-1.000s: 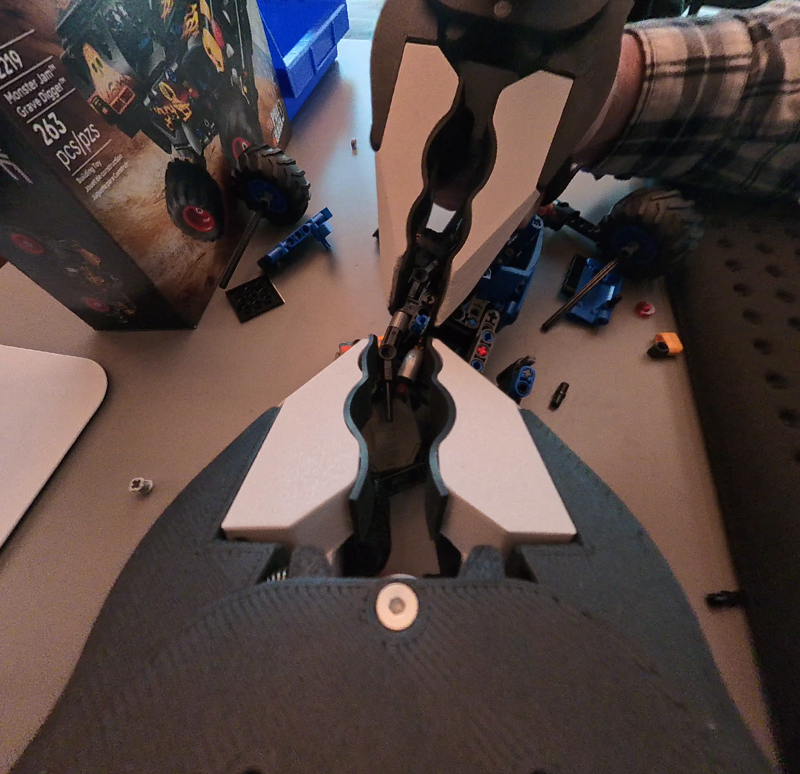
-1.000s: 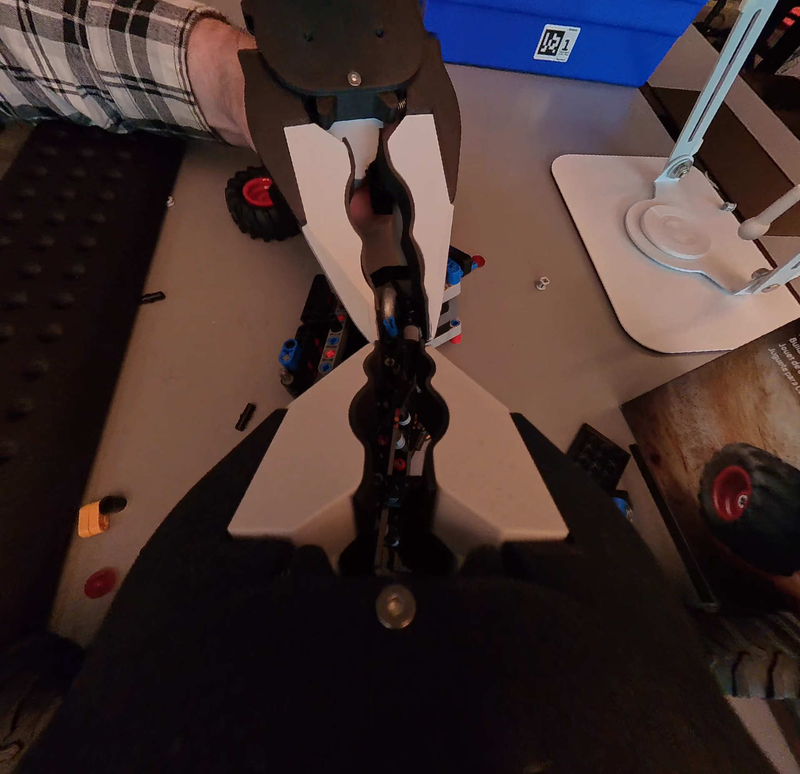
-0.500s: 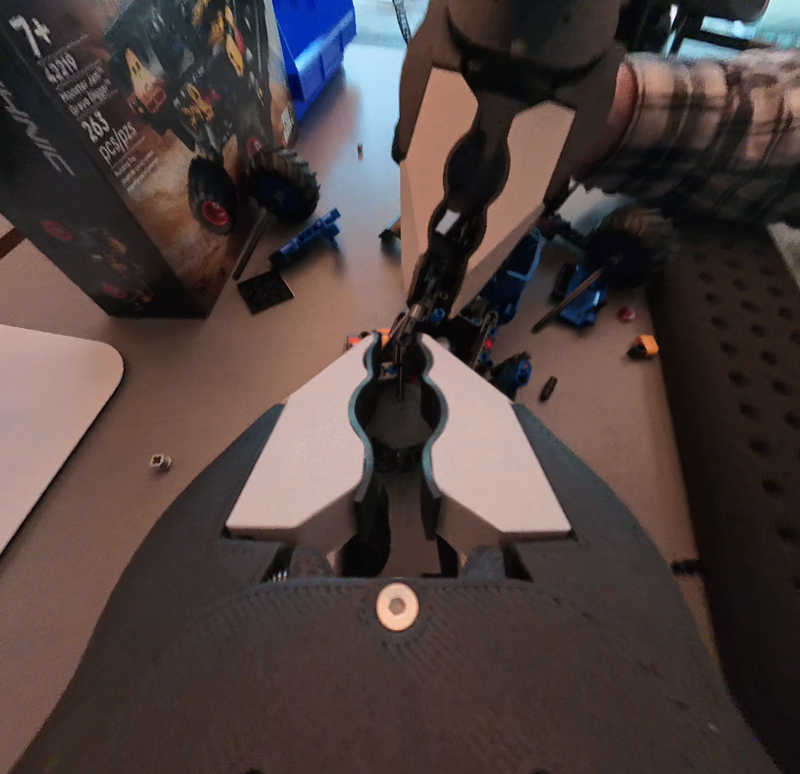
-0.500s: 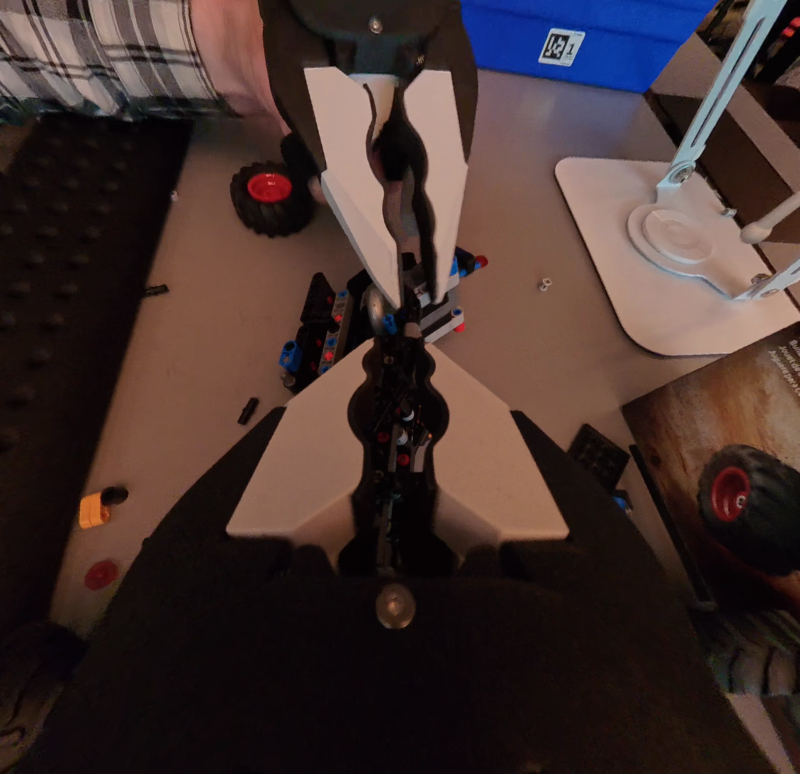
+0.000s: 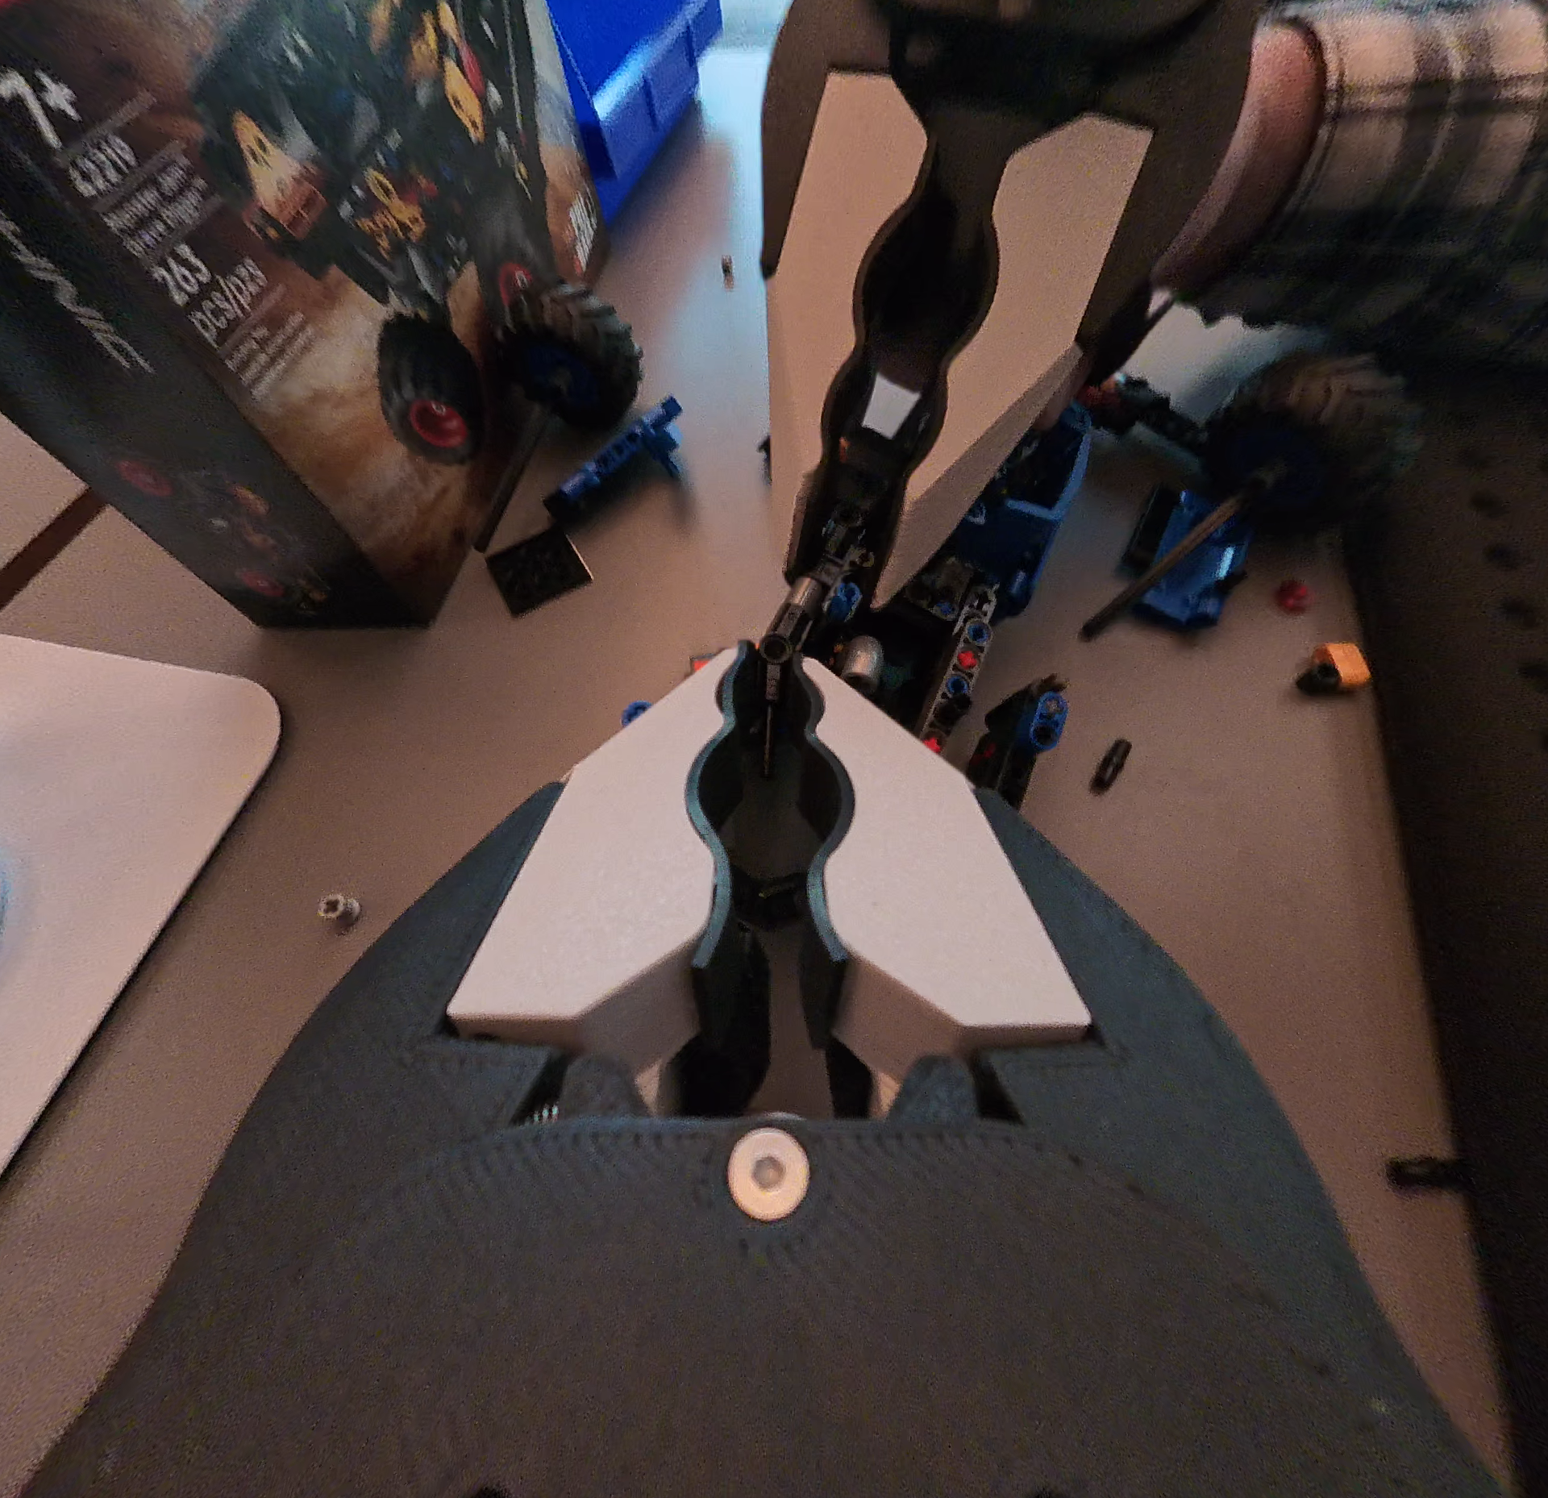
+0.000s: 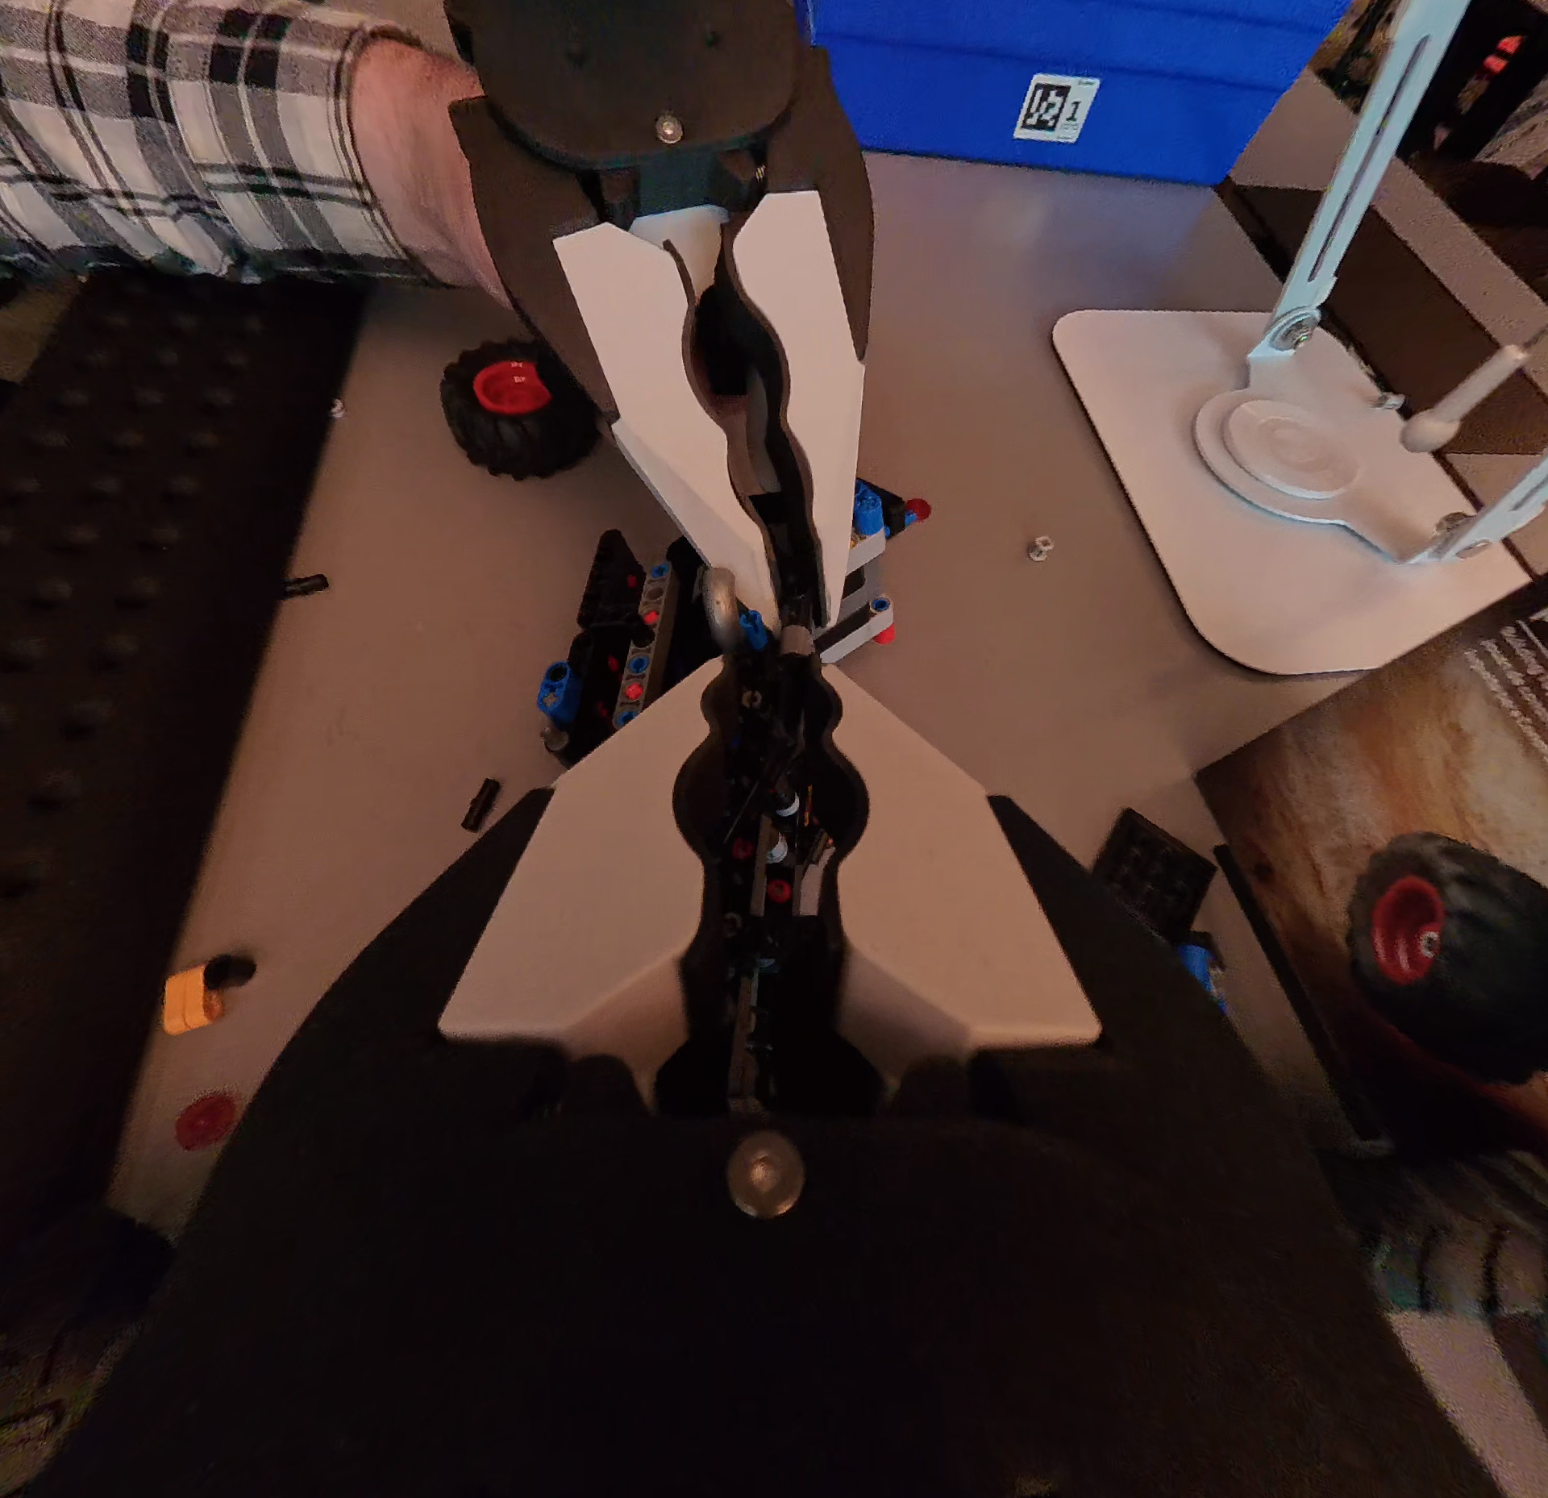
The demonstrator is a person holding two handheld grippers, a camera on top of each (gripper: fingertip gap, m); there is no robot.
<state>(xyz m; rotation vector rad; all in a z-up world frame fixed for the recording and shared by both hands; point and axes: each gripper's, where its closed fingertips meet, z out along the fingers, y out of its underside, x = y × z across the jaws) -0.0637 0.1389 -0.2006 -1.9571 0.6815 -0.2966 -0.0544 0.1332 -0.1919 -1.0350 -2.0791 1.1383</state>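
Grippers drawn slightly apart | left gripper (image 5: 769, 662) pinches black axle (image 5: 766, 704) | right gripper (image 6: 775, 670) clamps brick assembly (image 6: 766, 838)

toy box (image 5: 251, 285), blue bin (image 6: 1047, 42), loose wheel (image 6: 515, 406)

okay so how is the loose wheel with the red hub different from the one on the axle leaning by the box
The red-hub wheel sits alone on the table, with no axle showing, near the plaid sleeve. The axle wheel has a blue hub and a dark rod running through it, and it rests against the toy box. The red-hub one is tilted with its hub facing up; the other stands more upright. Both have black knobby tyres.
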